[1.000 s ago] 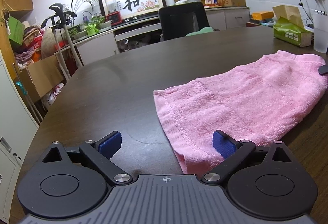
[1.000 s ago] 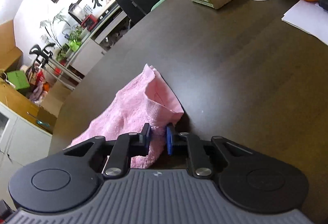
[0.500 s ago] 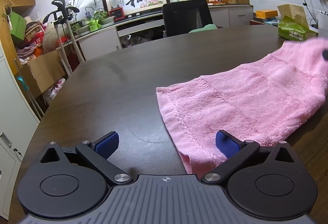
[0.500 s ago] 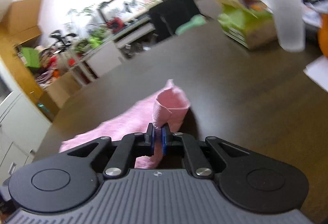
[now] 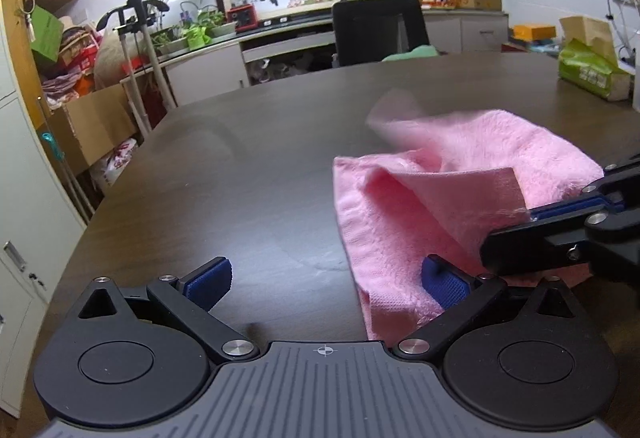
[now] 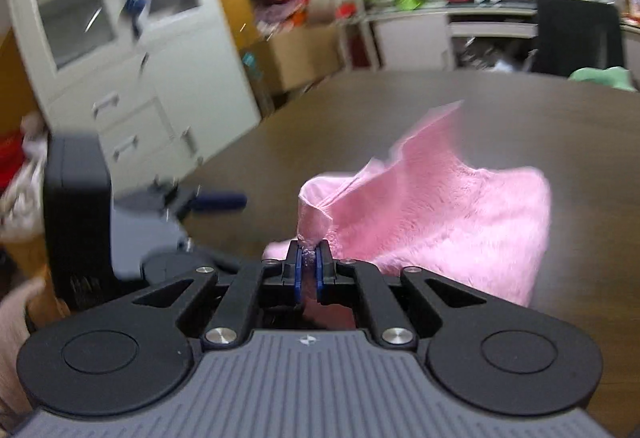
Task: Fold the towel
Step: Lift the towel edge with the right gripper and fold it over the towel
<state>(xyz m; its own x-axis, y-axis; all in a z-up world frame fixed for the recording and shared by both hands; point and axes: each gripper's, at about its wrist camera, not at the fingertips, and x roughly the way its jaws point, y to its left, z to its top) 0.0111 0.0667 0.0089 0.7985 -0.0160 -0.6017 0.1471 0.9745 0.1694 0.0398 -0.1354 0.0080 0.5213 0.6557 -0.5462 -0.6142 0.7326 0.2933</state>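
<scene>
A pink towel lies on the dark table, its far end lifted and doubled back over the rest. My right gripper is shut on a corner of the towel and carries it above the table; it enters the left wrist view from the right. My left gripper stays low and open at the towel's near corner, with its right blue pad resting on the cloth and its left pad over bare wood. The left gripper shows blurred in the right wrist view.
A green tissue pack stands at the table's far right. A black office chair is behind the far edge. Cabinets, cardboard boxes and plants crowd the left wall. Bare tabletop stretches left of the towel.
The right gripper closed on the towel's far corner, lifted it and swept it leftward over the towel toward the left gripper, rolling as it went. The left gripper stayed in place, open.
</scene>
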